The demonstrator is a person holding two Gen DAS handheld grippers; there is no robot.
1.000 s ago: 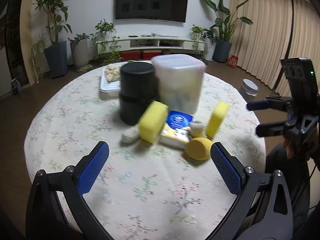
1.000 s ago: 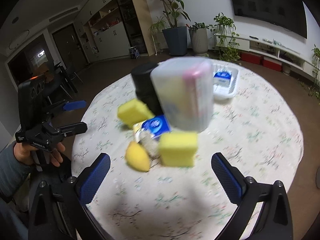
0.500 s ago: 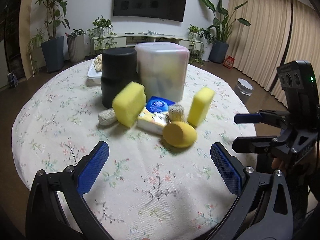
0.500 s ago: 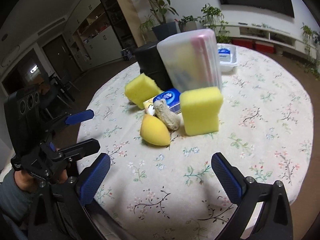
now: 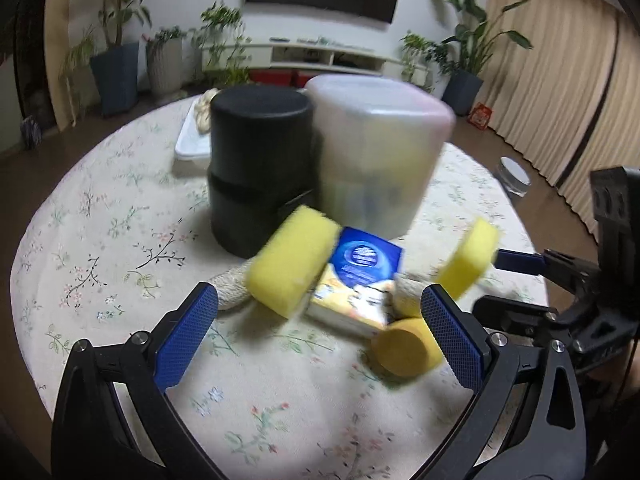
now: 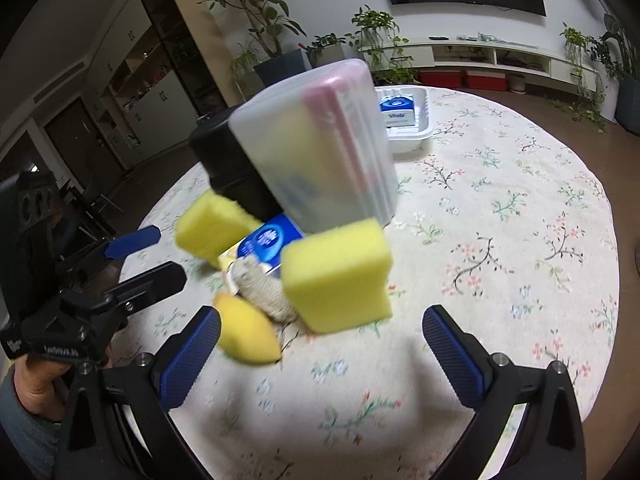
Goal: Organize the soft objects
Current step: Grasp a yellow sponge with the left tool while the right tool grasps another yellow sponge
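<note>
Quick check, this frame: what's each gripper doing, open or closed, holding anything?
Left gripper: open, jaws wide, holding nothing, over the table in front of the sponges.
Right gripper: open, jaws wide, holding nothing, facing the yellow sponge.

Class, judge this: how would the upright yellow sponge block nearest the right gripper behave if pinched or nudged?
The sponge block looks porous, so it would probably squash and feel light. Standing on a narrow edge, it may tip if nudged. Its matte surface seems unlikely to slip.

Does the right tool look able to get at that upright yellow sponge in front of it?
Probably yes. The right tool is open and empty, and the yellow sponge stands just ahead, with bare tablecloth on its right side. The loofah crowds its left.
</note>
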